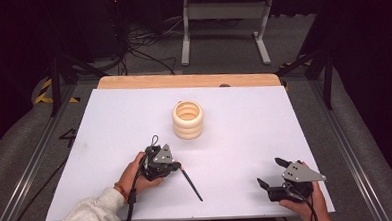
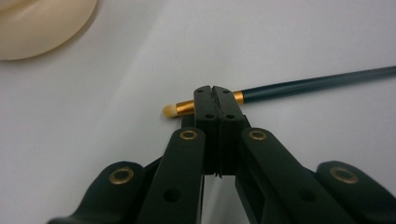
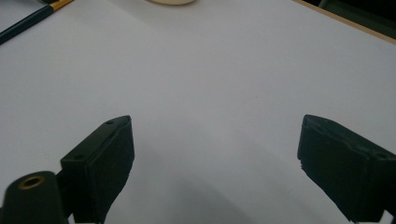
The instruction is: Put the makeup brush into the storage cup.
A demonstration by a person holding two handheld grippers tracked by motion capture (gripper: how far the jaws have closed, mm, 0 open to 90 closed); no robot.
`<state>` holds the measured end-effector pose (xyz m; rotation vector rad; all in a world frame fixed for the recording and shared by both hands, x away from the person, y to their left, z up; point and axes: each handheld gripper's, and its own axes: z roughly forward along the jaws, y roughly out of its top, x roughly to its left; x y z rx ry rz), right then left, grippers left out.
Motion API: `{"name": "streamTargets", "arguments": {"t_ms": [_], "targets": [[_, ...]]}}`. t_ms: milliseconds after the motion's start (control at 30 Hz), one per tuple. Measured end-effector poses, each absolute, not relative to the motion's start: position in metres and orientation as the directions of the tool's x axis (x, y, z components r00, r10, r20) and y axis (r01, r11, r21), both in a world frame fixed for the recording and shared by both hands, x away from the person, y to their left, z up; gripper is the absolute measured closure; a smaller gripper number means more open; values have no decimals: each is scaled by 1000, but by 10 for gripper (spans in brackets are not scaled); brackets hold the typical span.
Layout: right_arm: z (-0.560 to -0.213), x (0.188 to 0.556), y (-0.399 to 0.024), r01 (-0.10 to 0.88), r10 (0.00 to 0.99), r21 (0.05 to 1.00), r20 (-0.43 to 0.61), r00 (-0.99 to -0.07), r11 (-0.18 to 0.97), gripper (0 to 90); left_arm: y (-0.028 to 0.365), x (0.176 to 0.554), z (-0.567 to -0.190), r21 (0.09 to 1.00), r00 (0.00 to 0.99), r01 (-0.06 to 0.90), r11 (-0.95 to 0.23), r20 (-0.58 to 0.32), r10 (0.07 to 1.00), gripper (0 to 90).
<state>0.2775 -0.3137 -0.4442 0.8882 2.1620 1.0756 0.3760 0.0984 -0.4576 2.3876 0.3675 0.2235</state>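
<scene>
Left gripper [image 2: 214, 100] clamps the brush [image 2: 299, 85] apparently at its ferrule (handle trailing toward the wide-open right gripper [image 1: 270, 173]).

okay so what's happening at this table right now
A person sits at a white table with a claw in each hand. The left claw is shut on a slim brush near its gold ferrule, just behind the pale tip; the dark handle slants down to the table. A cream ribbed cup stands upright a little beyond it, apart from the brush. The right claw rests near the table's front right corner with its jaws wide open and nothing between them.
</scene>
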Motion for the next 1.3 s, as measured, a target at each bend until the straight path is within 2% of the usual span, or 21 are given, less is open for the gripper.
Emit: {"name": "streamTargets", "arguments": {"t_ms": [433, 933, 1100, 1167, 1267, 1300], "targets": [[-443, 280, -313, 324, 764, 832, -172, -621, 450, 124, 126, 363, -446, 730, 940, 199, -654, 47, 339, 878], [-442, 287, -311, 351, 770, 828, -144, -621, 437, 150, 155, 351, -447, 746, 931, 212, -632, 42, 362, 828], [-440, 288, -311, 351, 767, 834, -128, -629, 426, 177, 167, 348, -445, 756, 928, 199, -624, 59, 367, 785], [-439, 288, -311, 352, 765, 834, -124, -631, 425, 177, 173, 347, -445, 758, 923, 207, -619, 58, 380, 713], [-437, 289, -309, 353, 761, 832, -121, -637, 429, 200, 185, 344, -447, 761, 915, 220, -610, 56, 400, 671], [-437, 289, -307, 355, 754, 827, -120, -646, 436, 217, 193, 342, -450, 764, 908, 230, -602, 53, 415, 580]]}}
